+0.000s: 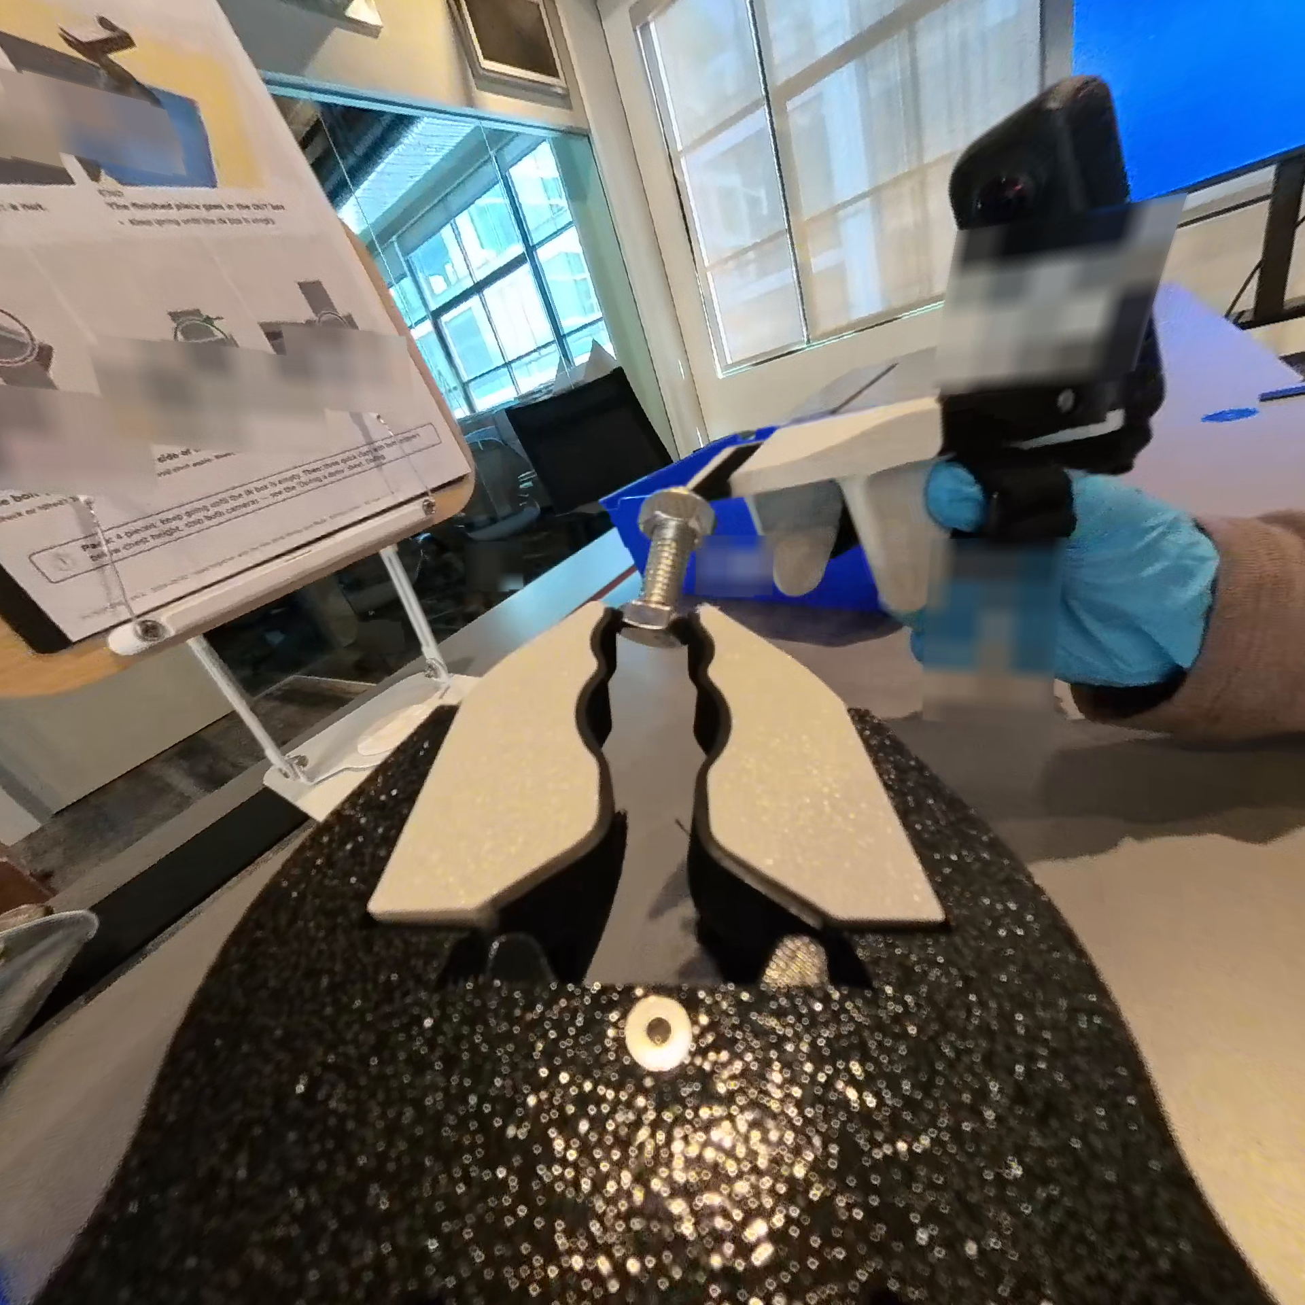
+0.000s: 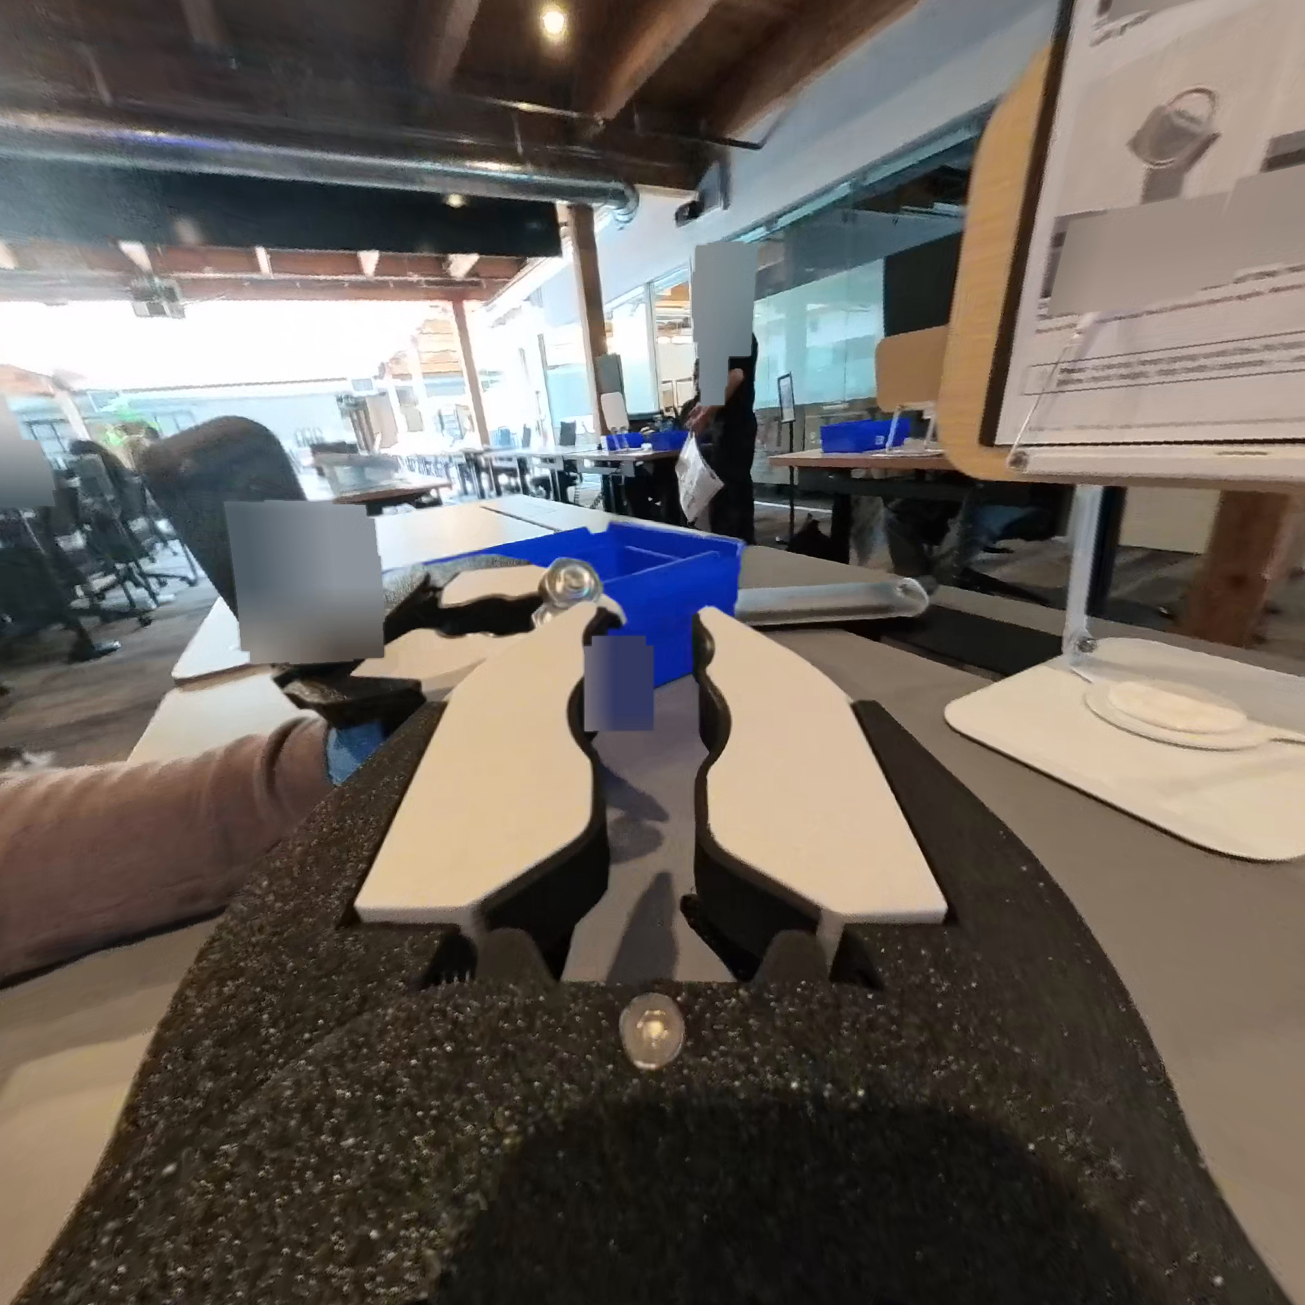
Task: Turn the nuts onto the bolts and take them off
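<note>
In the left wrist view my left gripper [image 1: 653,621] is shut on the hex head of a silver bolt [image 1: 664,565]. The bolt stands nearly upright, thread up, with a nut [image 1: 674,514] at its upper end. My right gripper [image 1: 759,526], held in a blue-gloved hand [image 1: 1130,586], comes in from the right with its upper fingertip beside the nut. In the right wrist view my right gripper [image 2: 653,625] is open and empty. The nut [image 2: 568,582] lies just left of its left fingertip [image 2: 593,621], outside the jaws. The left gripper [image 2: 459,621] shows at the left.
A blue bin [image 1: 734,519] stands on the grey table just behind the bolt; it also shows in the right wrist view [image 2: 678,586]. An instruction sheet on a clear stand [image 1: 212,353] stands at the left, its white base [image 2: 1130,770] on the table. A person [image 2: 727,459] stands far off.
</note>
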`<state>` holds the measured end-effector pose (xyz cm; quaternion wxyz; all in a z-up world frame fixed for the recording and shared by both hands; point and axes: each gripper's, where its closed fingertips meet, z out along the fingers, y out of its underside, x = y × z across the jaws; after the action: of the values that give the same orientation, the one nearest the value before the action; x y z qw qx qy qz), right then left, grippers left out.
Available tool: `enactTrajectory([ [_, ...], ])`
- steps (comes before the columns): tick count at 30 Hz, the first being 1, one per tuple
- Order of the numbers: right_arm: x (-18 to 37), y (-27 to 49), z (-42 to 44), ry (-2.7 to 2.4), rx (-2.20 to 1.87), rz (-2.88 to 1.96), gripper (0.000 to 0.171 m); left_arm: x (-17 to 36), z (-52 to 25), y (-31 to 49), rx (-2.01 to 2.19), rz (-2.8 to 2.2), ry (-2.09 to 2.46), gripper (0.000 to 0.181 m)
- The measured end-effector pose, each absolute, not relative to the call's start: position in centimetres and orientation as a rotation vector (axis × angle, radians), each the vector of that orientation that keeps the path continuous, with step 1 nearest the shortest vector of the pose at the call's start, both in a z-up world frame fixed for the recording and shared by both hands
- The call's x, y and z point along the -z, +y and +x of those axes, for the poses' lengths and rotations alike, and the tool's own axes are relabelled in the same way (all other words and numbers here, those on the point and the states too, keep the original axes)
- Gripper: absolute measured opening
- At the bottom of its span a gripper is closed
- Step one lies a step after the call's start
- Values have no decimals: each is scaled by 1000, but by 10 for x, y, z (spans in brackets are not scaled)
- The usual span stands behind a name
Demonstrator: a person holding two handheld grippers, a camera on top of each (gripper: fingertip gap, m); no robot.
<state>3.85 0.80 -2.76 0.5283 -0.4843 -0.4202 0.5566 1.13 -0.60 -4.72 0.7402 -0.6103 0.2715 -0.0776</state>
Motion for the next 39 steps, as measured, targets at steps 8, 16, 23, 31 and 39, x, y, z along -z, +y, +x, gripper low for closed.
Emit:
enactTrajectory([
  [8,24,-6,28,-1016,-1385,-1149,41,49,20,-6,158,-1330,620,19],
  [16,17,0,34,-926,-1499,-1143,47,48,14,-6,178,-1333,593,19],
  [23,43,14,29,-956,-1371,-1249,44,37,9,-10,192,-1295,557,19],
  [31,22,-9,19,-919,-1533,-1131,57,52,22,-5,149,-1336,641,19],
  [39,27,6,30,-839,-1637,-1141,51,44,9,-7,162,-1317,589,19],
])
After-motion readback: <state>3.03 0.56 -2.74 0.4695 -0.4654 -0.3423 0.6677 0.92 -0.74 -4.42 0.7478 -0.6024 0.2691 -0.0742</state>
